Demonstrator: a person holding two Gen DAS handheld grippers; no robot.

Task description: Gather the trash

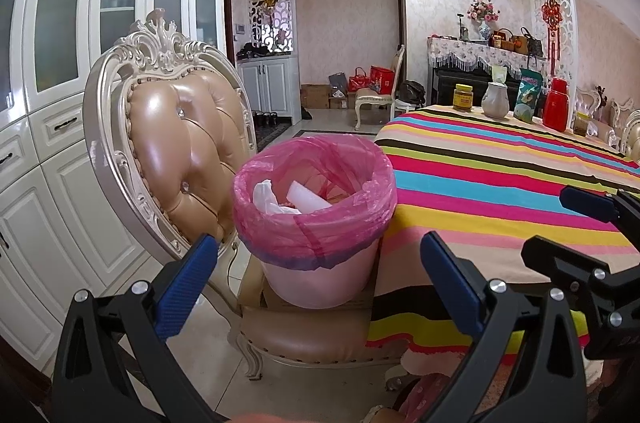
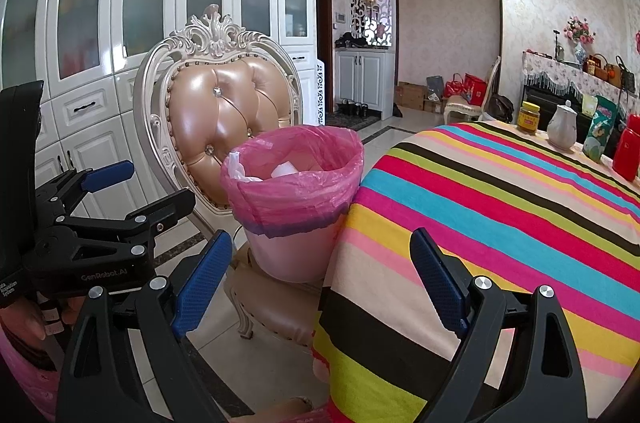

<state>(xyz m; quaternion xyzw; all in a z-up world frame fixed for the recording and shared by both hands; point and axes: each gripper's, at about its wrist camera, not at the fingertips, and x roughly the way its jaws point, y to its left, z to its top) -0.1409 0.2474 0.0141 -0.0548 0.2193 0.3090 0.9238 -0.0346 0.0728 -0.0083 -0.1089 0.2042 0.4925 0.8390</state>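
Note:
A pink bin (image 1: 320, 279) (image 2: 292, 255) lined with a pink bag stands on the seat of an ornate chair (image 1: 176, 143) (image 2: 224, 111), pushed up against the table edge. White crumpled trash (image 1: 276, 201) (image 2: 256, 173) lies inside it. My left gripper (image 1: 319, 242) is open and empty, held in front of the bin and apart from it; in the right wrist view it (image 2: 160, 183) shows at the left. My right gripper (image 2: 321, 238) is open too, with nothing between its fingers, over the table's near corner. It (image 1: 560, 227) shows at the right in the left wrist view.
The table wears a bright striped cloth (image 1: 500, 183) (image 2: 500, 203). At its far end stand a yellow jar (image 1: 463, 97), a cream jug (image 1: 495, 100), a green bag (image 1: 528, 95) and a red flask (image 1: 557, 105). White cabinets (image 1: 60, 103) line the left wall; tiled floor lies beyond.

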